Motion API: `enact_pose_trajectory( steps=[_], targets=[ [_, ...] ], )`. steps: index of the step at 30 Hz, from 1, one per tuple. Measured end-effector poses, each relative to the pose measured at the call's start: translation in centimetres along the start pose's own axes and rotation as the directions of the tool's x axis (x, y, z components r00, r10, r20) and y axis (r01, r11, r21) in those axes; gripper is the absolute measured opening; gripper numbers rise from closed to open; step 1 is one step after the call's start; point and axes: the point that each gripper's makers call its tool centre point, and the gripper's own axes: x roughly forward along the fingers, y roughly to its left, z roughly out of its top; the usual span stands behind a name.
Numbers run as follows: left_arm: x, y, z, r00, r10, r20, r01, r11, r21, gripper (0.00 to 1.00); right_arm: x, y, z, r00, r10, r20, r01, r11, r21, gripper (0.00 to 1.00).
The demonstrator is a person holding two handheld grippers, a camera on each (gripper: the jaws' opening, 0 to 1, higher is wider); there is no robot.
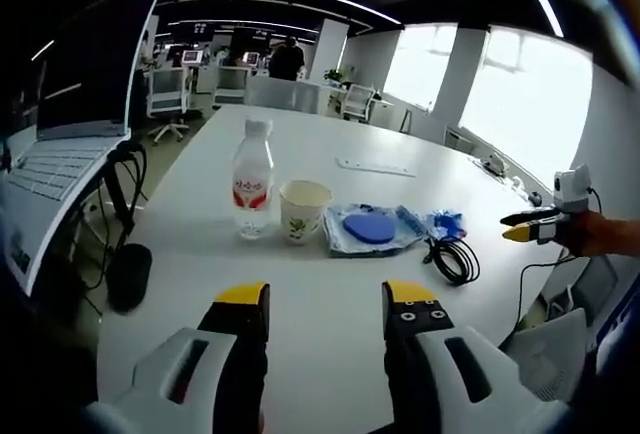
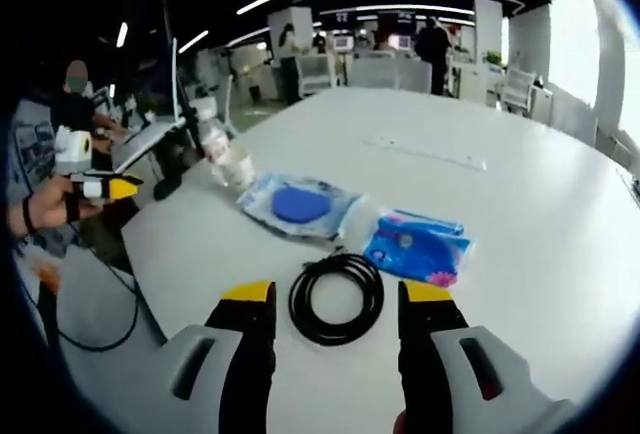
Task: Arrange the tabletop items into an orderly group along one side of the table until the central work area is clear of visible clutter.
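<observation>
White surface (image 1: 330,314) carries all the items, and they lie in a loose row near the edge closest to us.

In the left gripper view, from the laptop-side edge onward: bottle (image 1: 252,180), cup (image 1: 303,210) just beside it, blue disc in a clear bag (image 1: 370,229), blue packet (image 1: 445,222), and black cable coil (image 1: 452,259). A laptop (image 1: 60,144) stands off that edge on a separate stand.

In the right gripper view the cable coil (image 2: 336,297) lies directly ahead of our right tongs (image 2: 337,304), between the jaw tips in line of sight. The blue packet (image 2: 418,247) sits just beside the coil, and the bagged disc (image 2: 297,204) lies further on toward the bottle (image 2: 218,144).

State of tongs: the left tongs (image 1: 327,299) hold nothing and stand spread over bare surface. The right tongs are also spread and hold nothing.

Step in hand, as we judge it: approach, with no item yet grasped. The items still sit apart.

Next move calls for lowering the right tongs onto the coil and closing on one side of the loop, then carrying it toward the chosen edge. We expect a limp coil; it may unwind when lifted.
</observation>
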Motion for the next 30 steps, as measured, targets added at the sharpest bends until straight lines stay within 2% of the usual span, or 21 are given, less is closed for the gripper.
enact_pose_trajectory(
  steps=[6,12,30],
  targets=[
    [0.1,-0.1,-0.1,1.0,-0.003,-0.001,0.003,1.0,0.008,0.47,-0.8,1.1,-0.1,1.0,0.012,0.019,-0.012,1.0,0.002,0.56],
    [0.3,-0.6,-0.1,1.0,-0.019,-0.003,0.019,1.0,0.023,0.49,-0.9,1.6,-1.0,1.0,0.017,0.001,-0.017,1.0,0.003,0.56],
    [1.0,-2.0,-0.3,0.998,-0.055,-0.017,0.056,0.998,0.037,0.5,-1.4,1.3,-2.2,1.0,0.0,-0.015,0.0,1.0,0.025,0.55]
  ],
)
